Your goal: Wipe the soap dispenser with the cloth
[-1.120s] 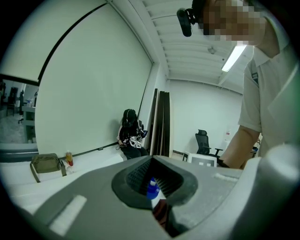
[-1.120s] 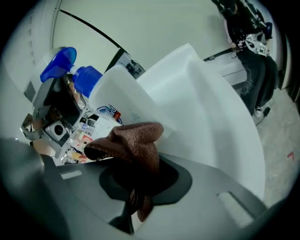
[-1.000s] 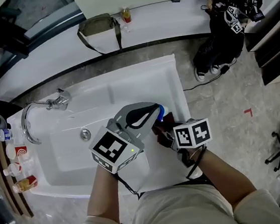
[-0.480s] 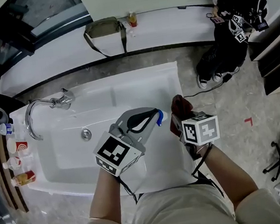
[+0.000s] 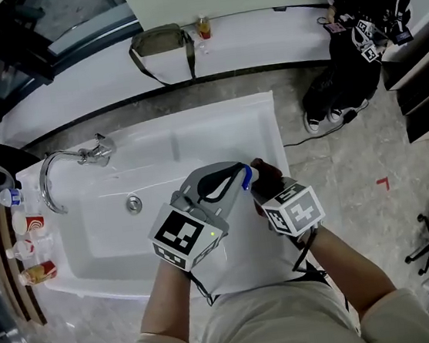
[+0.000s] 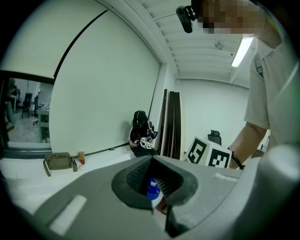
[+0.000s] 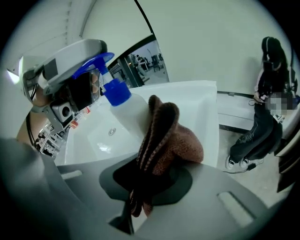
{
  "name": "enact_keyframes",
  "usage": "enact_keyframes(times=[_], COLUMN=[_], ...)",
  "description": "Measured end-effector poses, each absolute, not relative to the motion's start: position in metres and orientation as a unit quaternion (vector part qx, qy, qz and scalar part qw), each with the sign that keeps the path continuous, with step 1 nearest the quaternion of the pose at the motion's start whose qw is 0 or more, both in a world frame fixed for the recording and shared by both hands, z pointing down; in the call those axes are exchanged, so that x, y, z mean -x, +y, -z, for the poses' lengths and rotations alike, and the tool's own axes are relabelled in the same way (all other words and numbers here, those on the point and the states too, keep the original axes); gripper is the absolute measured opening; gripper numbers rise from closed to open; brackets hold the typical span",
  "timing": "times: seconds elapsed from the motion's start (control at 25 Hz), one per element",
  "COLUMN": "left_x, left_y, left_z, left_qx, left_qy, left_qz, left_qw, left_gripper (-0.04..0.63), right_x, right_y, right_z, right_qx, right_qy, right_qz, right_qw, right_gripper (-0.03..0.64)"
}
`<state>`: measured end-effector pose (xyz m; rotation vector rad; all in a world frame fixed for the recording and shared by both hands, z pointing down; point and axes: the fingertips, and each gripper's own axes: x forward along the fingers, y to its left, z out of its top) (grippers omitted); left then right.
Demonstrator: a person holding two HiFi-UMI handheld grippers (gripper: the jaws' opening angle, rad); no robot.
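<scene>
left gripper (image 5: 235, 178): jaws shut on dispenser (image 7: 125, 106) at its blue pump neck, holding it up over the sink's (image 5: 193, 127) right edge, probably so every side is reachable | right gripper (image 5: 264, 188): jaws clamped on bunched cloth (image 7: 165, 137), its free fold at the dispenser's side | step: likely mid-wipe

The head camera is looking steeply down from above the person onto the sink (image 5: 193, 127), framing both grippers at lower centre. The left gripper (image 5: 238, 173) camera is sitting close behind its jaws and the soap dispenser (image 6: 152, 188). It is facing across the room toward the bag (image 6: 58, 161) at lower left, and the head view is showing that bag (image 5: 158, 40) at top centre. The right gripper (image 5: 265, 185) camera is facing past the cloth (image 7: 161, 140), close in the foreground, over the same sink (image 7: 197, 105).
</scene>
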<state>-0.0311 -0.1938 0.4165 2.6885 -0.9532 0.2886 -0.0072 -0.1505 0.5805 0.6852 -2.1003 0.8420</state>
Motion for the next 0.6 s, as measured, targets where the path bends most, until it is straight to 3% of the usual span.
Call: enact_keyframes(times=[0.16,0.4,0.6], left_x=[0.032,0.030,0.024], left_y=[-0.195,-0.193,-0.189], left_z=[-0.416,-0.407,-0.406], left_qx=[-0.928,-0.926,-0.916], left_qy=[-0.331,-0.350,-0.369], left_qz=[-0.097,-0.114,-0.115], left_qw=[0.139,0.087,0.104], left_gripper=[0.000,0.000,0.000], right_x=[0.016,-0.019,-0.019], right_y=[-0.136,-0.159,-0.206], right_z=[-0.575,-0.568,-0.562], right_qx=[-0.257,-0.296,-0.239], right_qy=[-0.830,-0.826,-0.854], right_qz=[-0.323,-0.277,-0.206], right_qw=[0.375,0.393,0.413], right_gripper=[0.080,0.080,0.080])
